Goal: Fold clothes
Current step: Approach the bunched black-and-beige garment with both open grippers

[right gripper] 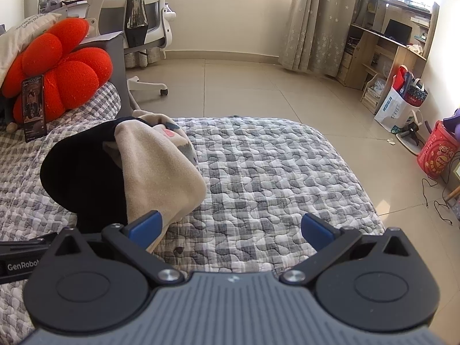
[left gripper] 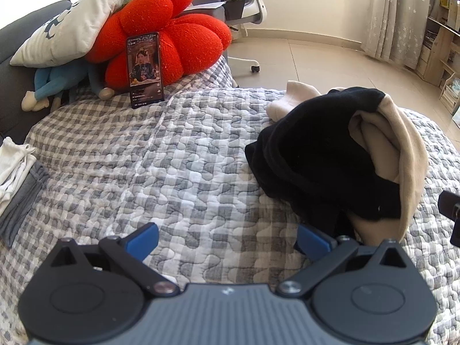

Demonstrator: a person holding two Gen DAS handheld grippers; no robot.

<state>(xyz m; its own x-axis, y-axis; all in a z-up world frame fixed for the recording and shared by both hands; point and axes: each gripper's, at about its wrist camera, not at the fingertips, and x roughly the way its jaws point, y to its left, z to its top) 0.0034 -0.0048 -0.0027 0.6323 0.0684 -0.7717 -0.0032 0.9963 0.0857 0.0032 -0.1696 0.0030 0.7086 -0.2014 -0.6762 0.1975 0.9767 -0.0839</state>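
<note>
A crumpled heap of clothes lies on the checked quilt (left gripper: 172, 158): a black garment (left gripper: 310, 155) tangled with a beige one (left gripper: 402, 143). The left gripper (left gripper: 227, 238) hovers open over the quilt, its right blue pad close to the heap's near edge. In the right wrist view the same black garment (right gripper: 83, 166) and beige garment (right gripper: 161, 172) sit left of centre. The right gripper (right gripper: 230, 230) is open, its left pad beside the beige cloth, nothing between the fingers. Folded white and grey clothes (left gripper: 17, 178) are stacked at the far left.
A red flower cushion (left gripper: 169, 28) with a phone (left gripper: 145, 69) leaning on it, a white pillow (left gripper: 74, 20) and a blue plush toy (left gripper: 57, 83) sit at the bed's head. An office chair (right gripper: 138, 14), wooden shelves (right gripper: 385, 49), bags (right gripper: 402, 103) and tiled floor lie beyond the bed.
</note>
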